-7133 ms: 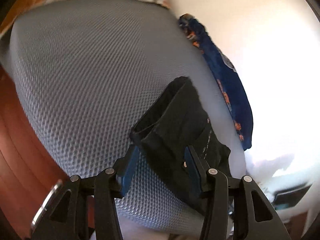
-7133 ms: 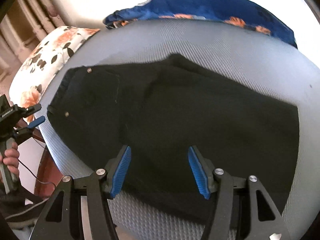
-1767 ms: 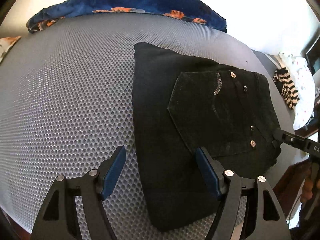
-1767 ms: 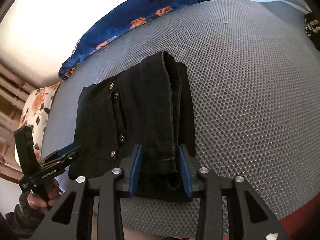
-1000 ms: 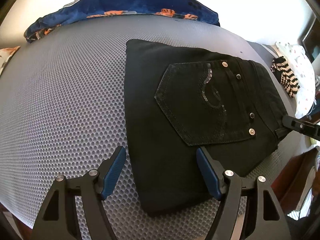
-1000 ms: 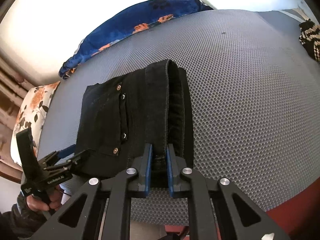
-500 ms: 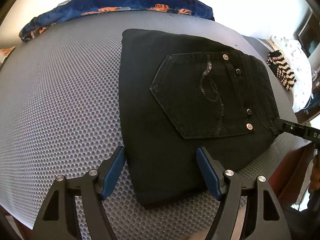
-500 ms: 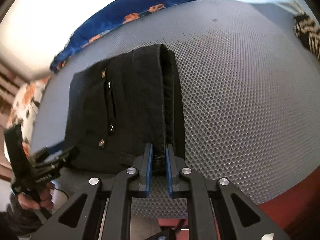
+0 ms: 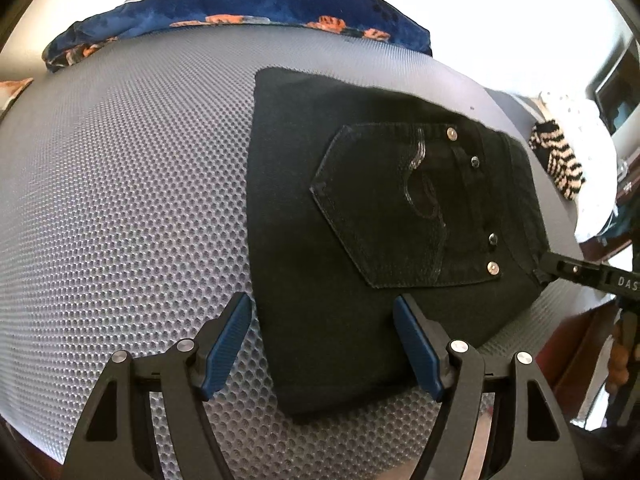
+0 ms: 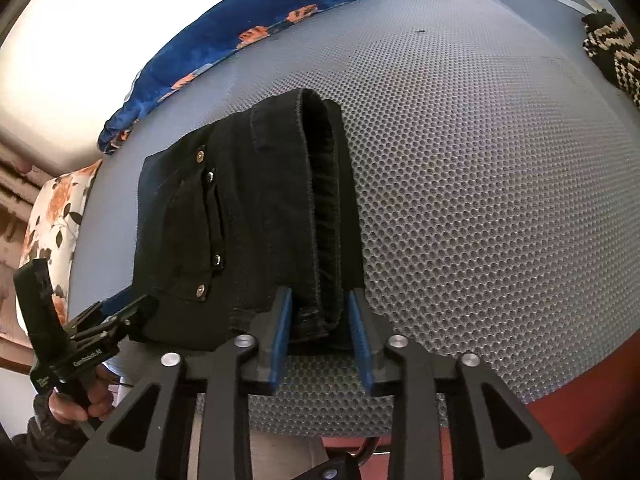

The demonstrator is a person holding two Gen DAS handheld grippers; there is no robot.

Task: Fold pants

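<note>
Parted since clamping waistband: right gripper (image 10: 320, 320) astride black jeans (image 10: 248, 216); left gripper (image 9: 322, 338) spread. Could drag folded layers askew.

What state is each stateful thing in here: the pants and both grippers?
pants: folded into a compact stack, back pocket up, lying on the grey mesh surface.
left gripper: open, jaws straddling the near edge of the stack.
right gripper: jaws partly apart around the waistband end, whether they grip it is unclear.
</note>
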